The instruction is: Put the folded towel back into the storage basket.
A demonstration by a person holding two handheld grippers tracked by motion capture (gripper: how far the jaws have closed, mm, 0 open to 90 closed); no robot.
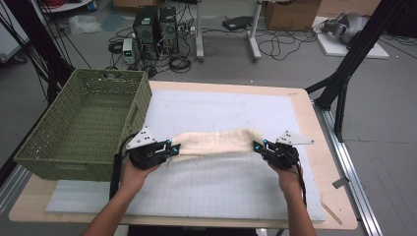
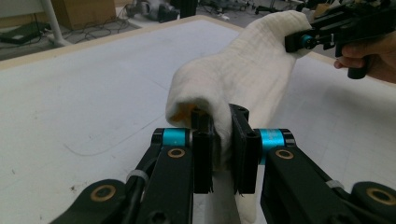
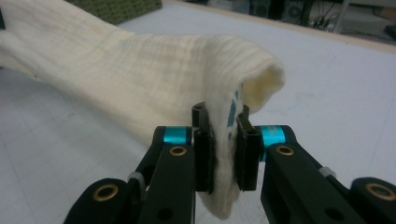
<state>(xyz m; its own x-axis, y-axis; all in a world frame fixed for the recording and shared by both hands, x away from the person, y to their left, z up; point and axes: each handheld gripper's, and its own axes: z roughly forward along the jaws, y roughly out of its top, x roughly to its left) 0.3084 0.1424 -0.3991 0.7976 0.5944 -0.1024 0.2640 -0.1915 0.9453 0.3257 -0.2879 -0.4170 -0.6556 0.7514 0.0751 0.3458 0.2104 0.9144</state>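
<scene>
A cream-coloured cloth (image 1: 216, 140) is folded into a long band and stretched between my two grippers, over the white mat (image 1: 221, 187). My left gripper (image 1: 173, 149) is shut on its left end; in the left gripper view the cloth (image 2: 243, 74) bunches between the jaws of that gripper (image 2: 223, 154). My right gripper (image 1: 256, 146) is shut on the right end. The right gripper view shows the cloth (image 3: 140, 70) pinched in that gripper (image 3: 226, 154), with small blue marks on the fabric. The other hand's gripper (image 2: 327, 32) holds the far end in the left gripper view.
A green woven basket (image 1: 88, 123) stands at the table's left side, close to my left gripper. The mat lies on a wooden tabletop (image 1: 319, 147). Computers and cables (image 1: 157, 29) sit on the floor beyond the table. A black frame leg (image 1: 344, 83) rises at the right.
</scene>
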